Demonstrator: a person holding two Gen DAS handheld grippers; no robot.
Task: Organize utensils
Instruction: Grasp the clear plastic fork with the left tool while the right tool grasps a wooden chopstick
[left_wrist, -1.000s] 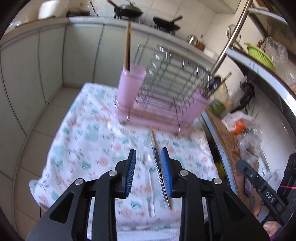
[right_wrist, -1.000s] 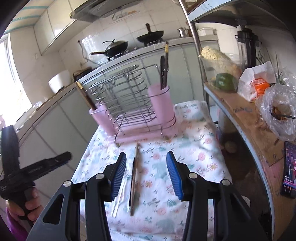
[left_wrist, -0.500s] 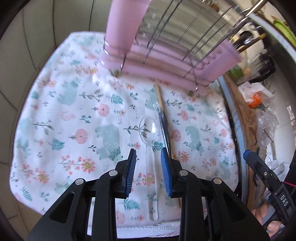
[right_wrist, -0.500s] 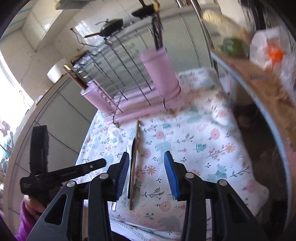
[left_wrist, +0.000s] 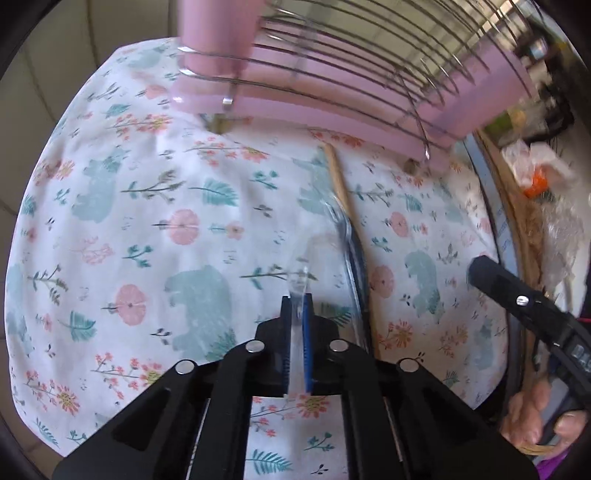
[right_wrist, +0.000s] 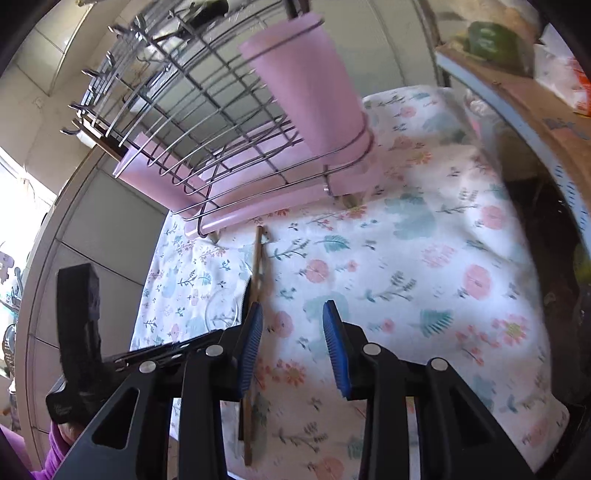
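My left gripper (left_wrist: 296, 306) is shut on the handle of a clear plastic spoon (left_wrist: 317, 254), whose bowl points away over the floral cloth (left_wrist: 147, 229). Right of it lie a dark-handled utensil (left_wrist: 354, 254) and a wooden chopstick (left_wrist: 341, 184). My right gripper (right_wrist: 291, 317) is open and empty, low over the cloth, with the chopstick (right_wrist: 256, 266) by its left finger. The spoon bowl (right_wrist: 221, 310) shows to its left. The pink wire rack (right_wrist: 221, 147) with its pink cup (right_wrist: 306, 85) stands behind.
The rack's other pink cup (left_wrist: 218, 33) stands at the far left in the left wrist view. A wooden shelf (right_wrist: 517, 92) with bags and vegetables runs along the right. Cabinets lie beyond the cloth's left edge.
My left gripper has dropped lower and shut on the clear spoon's handle. My right gripper has come down closer to the cloth, beside the chopstick, and stays open.
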